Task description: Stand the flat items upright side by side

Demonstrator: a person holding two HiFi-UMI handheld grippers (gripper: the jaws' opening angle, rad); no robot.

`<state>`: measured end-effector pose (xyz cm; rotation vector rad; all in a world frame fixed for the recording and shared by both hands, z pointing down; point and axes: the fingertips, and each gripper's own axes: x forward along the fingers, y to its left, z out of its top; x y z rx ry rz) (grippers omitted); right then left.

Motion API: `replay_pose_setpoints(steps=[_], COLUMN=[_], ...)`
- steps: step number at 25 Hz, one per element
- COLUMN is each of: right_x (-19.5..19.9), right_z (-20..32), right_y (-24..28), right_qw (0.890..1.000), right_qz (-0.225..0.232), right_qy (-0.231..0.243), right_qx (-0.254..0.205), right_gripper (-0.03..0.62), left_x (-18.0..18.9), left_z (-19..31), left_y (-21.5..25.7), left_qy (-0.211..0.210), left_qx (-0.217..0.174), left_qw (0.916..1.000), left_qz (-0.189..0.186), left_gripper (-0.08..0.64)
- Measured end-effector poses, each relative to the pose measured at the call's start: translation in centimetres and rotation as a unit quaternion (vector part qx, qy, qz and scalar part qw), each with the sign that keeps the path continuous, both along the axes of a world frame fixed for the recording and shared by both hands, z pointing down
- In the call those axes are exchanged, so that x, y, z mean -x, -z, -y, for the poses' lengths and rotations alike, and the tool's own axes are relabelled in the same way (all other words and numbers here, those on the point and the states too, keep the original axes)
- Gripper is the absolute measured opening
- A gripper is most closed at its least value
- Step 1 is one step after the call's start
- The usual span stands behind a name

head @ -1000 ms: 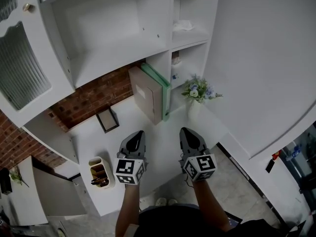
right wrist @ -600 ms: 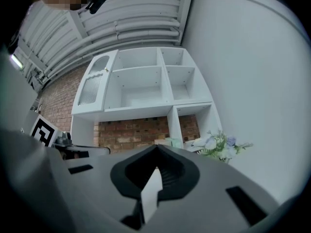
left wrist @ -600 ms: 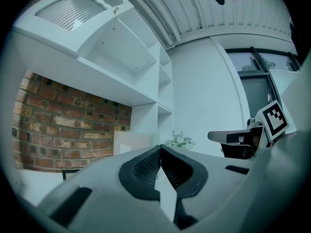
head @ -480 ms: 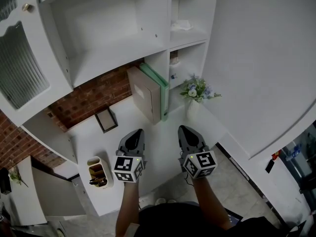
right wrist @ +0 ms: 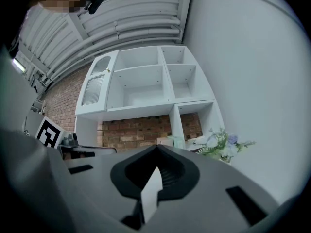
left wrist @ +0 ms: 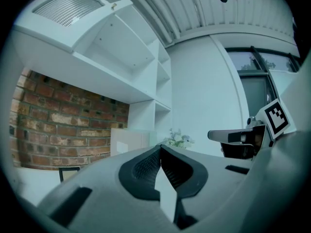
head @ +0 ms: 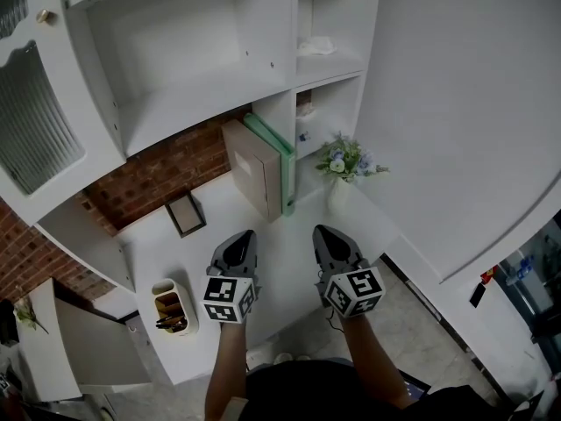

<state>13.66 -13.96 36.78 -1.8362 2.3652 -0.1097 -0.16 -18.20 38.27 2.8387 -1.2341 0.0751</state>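
Two flat items stand upright side by side on the white desk (head: 289,261), against the shelf divider: a tan box file (head: 250,169) (left wrist: 127,140) and a green one (head: 273,150) (right wrist: 176,141) to its right. My left gripper (head: 244,238) (left wrist: 160,146) is shut and empty, held level over the desk, well in front of the files. My right gripper (head: 325,233) (right wrist: 156,147) is also shut with nothing in it, beside the left one and just as far from the files.
A vase of flowers (head: 344,161) (right wrist: 219,143) stands right of the files. A small dark picture frame (head: 186,213) sits by the brick wall (head: 166,175), and a desk organiser with pens (head: 170,305) is at the front left. White shelves (head: 210,77) rise above.
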Motion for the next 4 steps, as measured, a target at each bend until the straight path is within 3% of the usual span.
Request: replay_pose_setpoints(steps=[4], right_x=[0.19], right_z=[0.04], right_y=[-0.36], right_qw=[1.0], right_qz=[-0.001], right_qy=[0.006], right_qx=[0.002], right_gripper=[-0.003], left_x=[-0.11], left_z=[-0.06], left_y=[-0.3], left_qy=[-0.004], left_qx=[0.004], left_qw=[1.0], left_qz=[0.0], left_gripper=[0.009])
